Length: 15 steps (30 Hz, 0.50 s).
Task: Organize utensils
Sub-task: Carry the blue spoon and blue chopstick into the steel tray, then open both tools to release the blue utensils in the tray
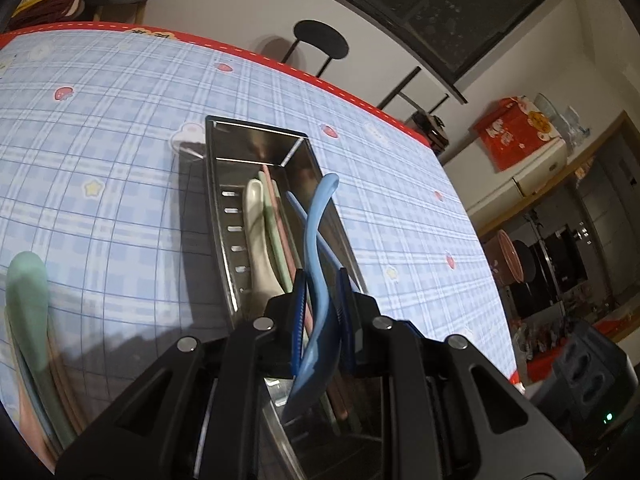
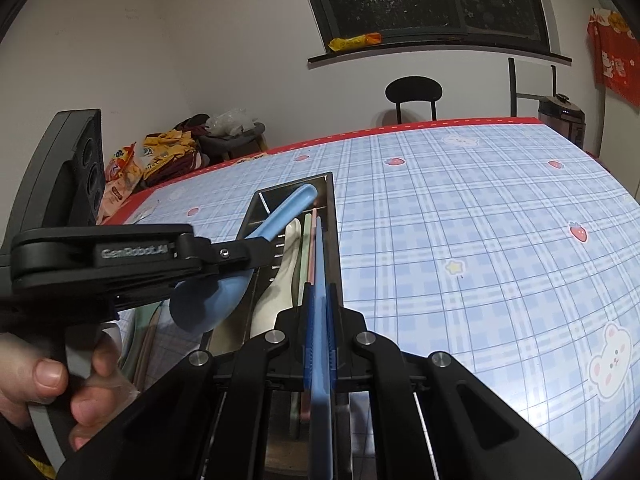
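A steel utensil box [image 1: 216, 200] [image 2: 332, 216] lies on the plaid tablecloth. Inside lie a cream spoon [image 1: 256, 232] [image 2: 280, 284], a green chopstick and a pink one. My left gripper [image 1: 320, 300] is shut on a blue spoon [image 1: 316, 240] and holds it over the box; in the right wrist view the spoon [image 2: 276, 216] juts from the left gripper [image 2: 256, 252]. My right gripper [image 2: 319, 308] is shut on a blue chopstick [image 2: 319, 272], which points along the box; the chopstick also shows in the left wrist view [image 1: 308, 224].
A green spoon [image 1: 28, 304] and other pastel utensils lie on the table at the left of the box. A black chair [image 2: 414, 92] stands behind the table's far red edge [image 2: 400, 128]. Snack bags [image 2: 160, 156] sit at the far left.
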Tool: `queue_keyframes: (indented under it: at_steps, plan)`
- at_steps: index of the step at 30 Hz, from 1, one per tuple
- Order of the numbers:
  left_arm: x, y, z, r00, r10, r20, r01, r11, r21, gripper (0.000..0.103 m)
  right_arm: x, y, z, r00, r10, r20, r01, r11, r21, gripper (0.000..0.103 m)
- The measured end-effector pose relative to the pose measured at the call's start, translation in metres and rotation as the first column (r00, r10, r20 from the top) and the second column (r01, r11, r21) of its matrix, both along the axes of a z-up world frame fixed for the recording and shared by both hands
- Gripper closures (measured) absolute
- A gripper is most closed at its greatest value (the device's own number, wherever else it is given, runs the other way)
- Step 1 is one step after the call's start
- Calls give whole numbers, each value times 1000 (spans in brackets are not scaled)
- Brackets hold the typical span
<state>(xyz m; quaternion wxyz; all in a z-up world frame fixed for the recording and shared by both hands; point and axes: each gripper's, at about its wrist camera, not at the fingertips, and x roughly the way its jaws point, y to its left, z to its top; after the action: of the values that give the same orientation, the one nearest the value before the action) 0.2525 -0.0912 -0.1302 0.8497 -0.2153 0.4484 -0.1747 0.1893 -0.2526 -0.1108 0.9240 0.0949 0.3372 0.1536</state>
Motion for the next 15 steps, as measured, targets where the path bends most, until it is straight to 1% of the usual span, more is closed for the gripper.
queue_keyframes:
  at_steps: [5,10,13,15]
  plan:
    - [9,3,-7,999,46,-23,-46,998,-30,84,1,-1,-3,1000,-4,-7,4,1000,-2,96]
    - [14,1,-11,997,66,-36,-67,997,-29,85,4,0,-4,1000,4,-17,-4,1000,-9,96]
    - [13,5,-10,997,71,-23,-71,997,-31,77,3,1,-4,1000,9,-18,-9,1000,-7,96]
    - [12,7,-6,998,65,-14,-65,998,-18,75,3,2,-4,1000,15,-20,-15,1000,-4,96]
